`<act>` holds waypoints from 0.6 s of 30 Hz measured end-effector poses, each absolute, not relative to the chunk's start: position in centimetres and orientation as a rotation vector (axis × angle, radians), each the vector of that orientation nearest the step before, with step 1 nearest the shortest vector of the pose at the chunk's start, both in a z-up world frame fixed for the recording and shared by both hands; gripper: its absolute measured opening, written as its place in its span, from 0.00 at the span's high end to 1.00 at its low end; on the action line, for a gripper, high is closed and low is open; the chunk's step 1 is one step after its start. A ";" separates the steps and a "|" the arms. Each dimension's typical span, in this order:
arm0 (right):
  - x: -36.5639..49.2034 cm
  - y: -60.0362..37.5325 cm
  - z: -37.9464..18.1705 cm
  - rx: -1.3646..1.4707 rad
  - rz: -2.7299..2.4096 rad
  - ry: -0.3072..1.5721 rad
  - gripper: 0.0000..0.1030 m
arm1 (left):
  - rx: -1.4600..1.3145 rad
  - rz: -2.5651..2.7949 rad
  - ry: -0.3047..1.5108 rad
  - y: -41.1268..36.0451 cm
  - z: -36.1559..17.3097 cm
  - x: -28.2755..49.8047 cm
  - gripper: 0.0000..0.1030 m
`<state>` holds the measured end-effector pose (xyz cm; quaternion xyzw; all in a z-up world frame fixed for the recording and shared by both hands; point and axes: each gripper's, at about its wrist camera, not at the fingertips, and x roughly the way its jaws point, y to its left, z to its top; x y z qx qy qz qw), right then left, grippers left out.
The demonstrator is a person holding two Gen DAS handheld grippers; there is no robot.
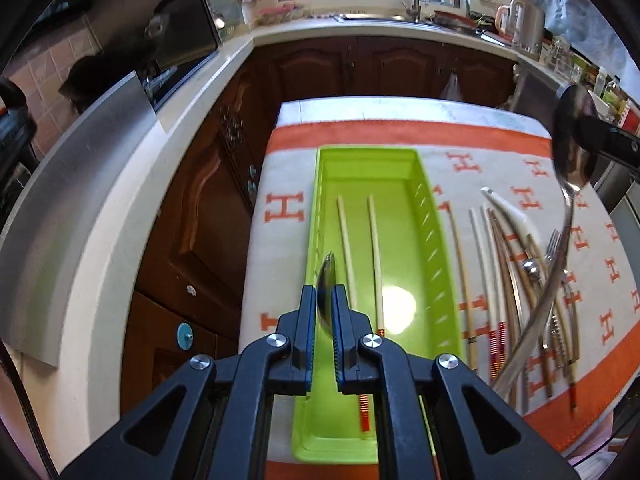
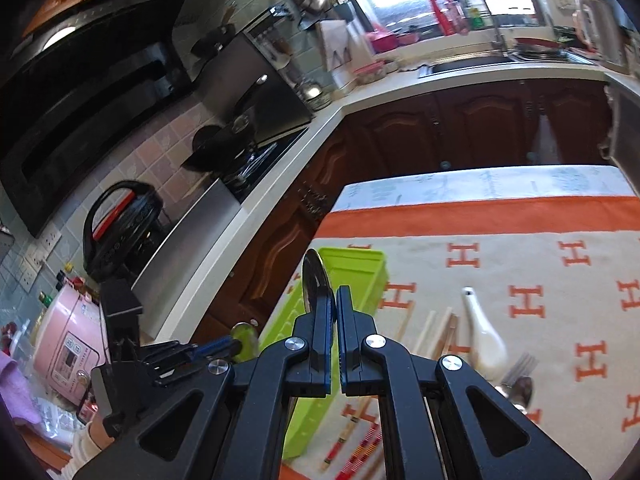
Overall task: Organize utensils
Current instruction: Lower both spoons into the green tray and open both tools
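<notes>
Your left gripper point(image 1: 325, 300) is clamped on a metal spoon point(image 1: 326, 280); the bowl stands edge-on between the blue pads and pokes out past the tips. It hangs above the near part of a lime-green tray point(image 1: 400, 168) that lies lengthwise on the table. Two pale chopsticks point(image 1: 362, 256) with red-striped ends lie side by side on the tray floor, running along its length.

Your right gripper point(image 2: 335, 296) is closed on a second metal spoon point(image 2: 314, 276), whose bowl rises above the fingertips. In the left wrist view that same spoon point(image 1: 570, 152) shows at the right edge, bowl up, with its long handle curving down over the pile of cutlery. The gripper is held above the table, just right of the tray point(image 2: 352, 264); your left gripper point(image 2: 224, 350) shows low at the left with its spoon.

Right of the tray, on the cloth point(image 1: 500, 168) with orange H letters and an orange border, the rest of the utensils lie in a loose heap: several more chopsticks point(image 1: 486, 264), a white ceramic soup spoon point(image 2: 482, 332), a fork point(image 1: 553, 244) and other metal pieces overlapping one another. One chopstick lies just beside the tray's slotted wall
</notes>
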<state>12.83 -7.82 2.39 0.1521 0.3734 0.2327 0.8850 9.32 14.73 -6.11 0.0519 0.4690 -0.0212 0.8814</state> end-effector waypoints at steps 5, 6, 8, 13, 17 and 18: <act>15.5 -2.3 -0.2 0.256 0.512 0.833 0.98 | 0.117 -0.074 0.997 14.9 -8.2 10.4 0.95; 16.1 -1.8 -1.1 0.243 0.512 0.843 0.98 | 0.120 -0.075 0.999 14.8 -8.4 10.6 0.95; 16.8 -0.5 -2.2 0.213 0.514 0.864 0.98 | 0.116 -0.079 1.001 14.8 -8.9 11.1 0.95; 18.6 0.9 -5.2 0.154 0.490 0.924 0.98 | 0.070 -0.069 0.989 15.2 -8.8 11.3 0.95; 20.0 1.2 -7.3 0.130 0.465 0.957 0.98 | 0.035 -0.054 0.981 15.6 -8.3 10.4 0.89; 20.4 1.5 -7.8 0.119 0.445 0.966 0.98 | 0.030 -0.044 0.976 15.6 -8.1 10.0 0.88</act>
